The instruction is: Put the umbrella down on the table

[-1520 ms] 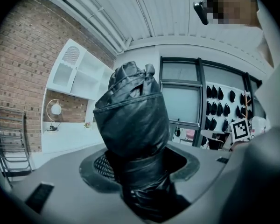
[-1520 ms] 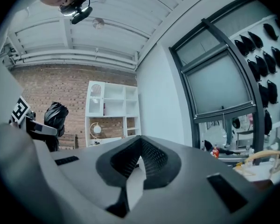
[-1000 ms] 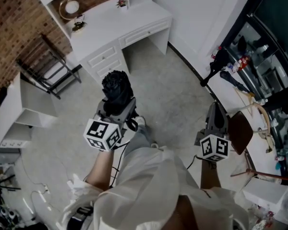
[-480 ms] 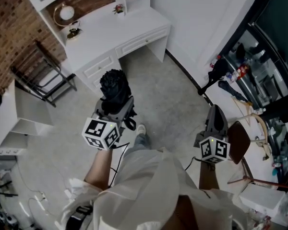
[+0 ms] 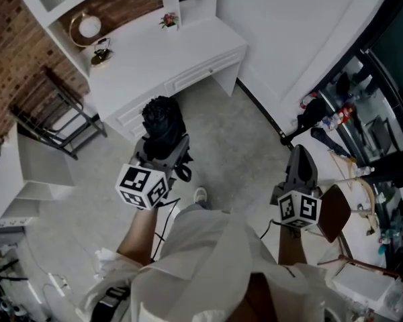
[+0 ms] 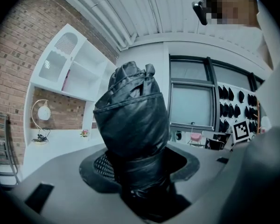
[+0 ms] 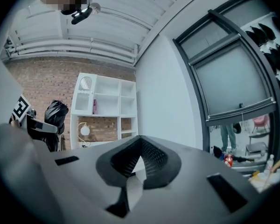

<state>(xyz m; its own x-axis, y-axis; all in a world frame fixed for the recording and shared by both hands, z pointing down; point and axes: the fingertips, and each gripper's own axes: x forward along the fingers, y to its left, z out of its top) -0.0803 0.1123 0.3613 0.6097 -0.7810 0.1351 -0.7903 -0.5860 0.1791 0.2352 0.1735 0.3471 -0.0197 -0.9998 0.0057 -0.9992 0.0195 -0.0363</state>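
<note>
The left tool (image 5: pixel 162 156) gripped the folded black umbrella (image 5: pixel 162 119) upright over the floor, near the white desk (image 5: pixel 154 52) but not on it. The right tool (image 5: pixel 300 161), farther from the desk, was closed and empty.

There are two tools, the left tool (image 5: pixel 164 145) and the right tool (image 5: pixel 300 153). There is one black umbrella (image 5: pixel 162 118). There is one white counter (image 5: pixel 154 54), with one round lamp (image 5: pixel 89 27) and one little flower pot (image 5: pixel 167 21). One black chair (image 5: pixel 52 113).
</note>
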